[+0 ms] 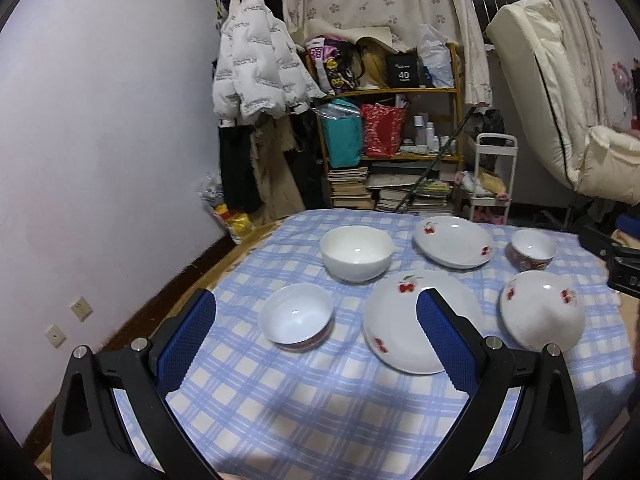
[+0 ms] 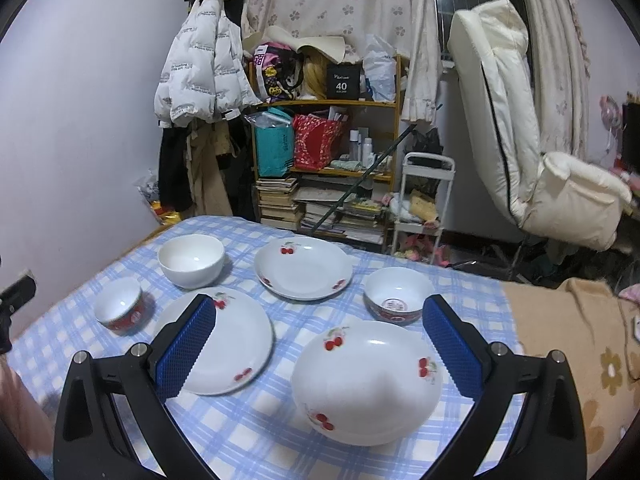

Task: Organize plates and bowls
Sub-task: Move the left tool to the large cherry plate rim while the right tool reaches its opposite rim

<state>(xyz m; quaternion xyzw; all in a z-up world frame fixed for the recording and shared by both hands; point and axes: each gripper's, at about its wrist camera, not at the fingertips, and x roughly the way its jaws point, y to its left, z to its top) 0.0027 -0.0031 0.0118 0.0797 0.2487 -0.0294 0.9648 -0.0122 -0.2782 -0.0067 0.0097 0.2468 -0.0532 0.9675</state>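
Several dishes lie apart on a blue checked tablecloth (image 1: 320,408). In the left wrist view my left gripper (image 1: 316,296) is open above the near edge. A small red-sided bowl (image 1: 296,316) sits between its fingers, which do not touch it. Its right finger covers part of a cherry plate (image 1: 400,320). Behind are a plain white bowl (image 1: 356,252), a second cherry plate (image 1: 452,240), a patterned bowl (image 1: 532,248) and a third cherry plate (image 1: 542,312). My right gripper (image 2: 320,300) is open and holds nothing above that third cherry plate (image 2: 368,380), with the patterned bowl (image 2: 394,294) just beyond.
A cluttered shelf (image 1: 392,156) with books and bags stands behind the table, beside a hanging white jacket (image 1: 256,64). A white cart (image 2: 424,200) and a folded cream mattress (image 2: 500,120) stand at the right. A brown floral blanket (image 2: 580,340) borders the cloth's right side.
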